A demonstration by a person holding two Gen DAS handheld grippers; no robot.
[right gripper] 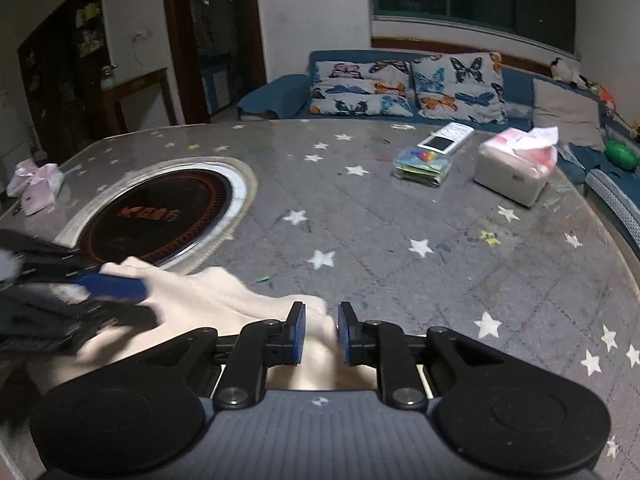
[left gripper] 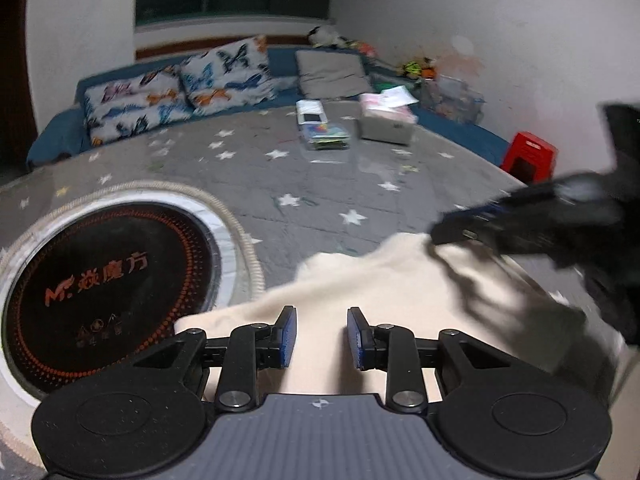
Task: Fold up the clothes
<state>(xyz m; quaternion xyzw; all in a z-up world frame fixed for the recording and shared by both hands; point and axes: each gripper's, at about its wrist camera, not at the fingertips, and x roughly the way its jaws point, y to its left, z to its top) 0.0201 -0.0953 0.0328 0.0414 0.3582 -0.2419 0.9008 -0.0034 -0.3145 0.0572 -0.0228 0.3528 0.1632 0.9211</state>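
Note:
A cream garment lies bunched on the grey star-patterned table, at its near edge. My left gripper is open, its blue pads apart above the cloth with nothing between them. My right gripper has its jaws partly open, with a fold of the cream garment between the pads; the pads stand apart from it. In the left wrist view the right gripper shows blurred at the right, over the cloth's far edge. In the right wrist view the left gripper shows blurred at the left.
A round black induction hob is set into the table left of the cloth. At the far side stand a tissue box, a phone on a box and a clear pouch. A blue sofa with butterfly cushions is behind. A red stool stands at the right.

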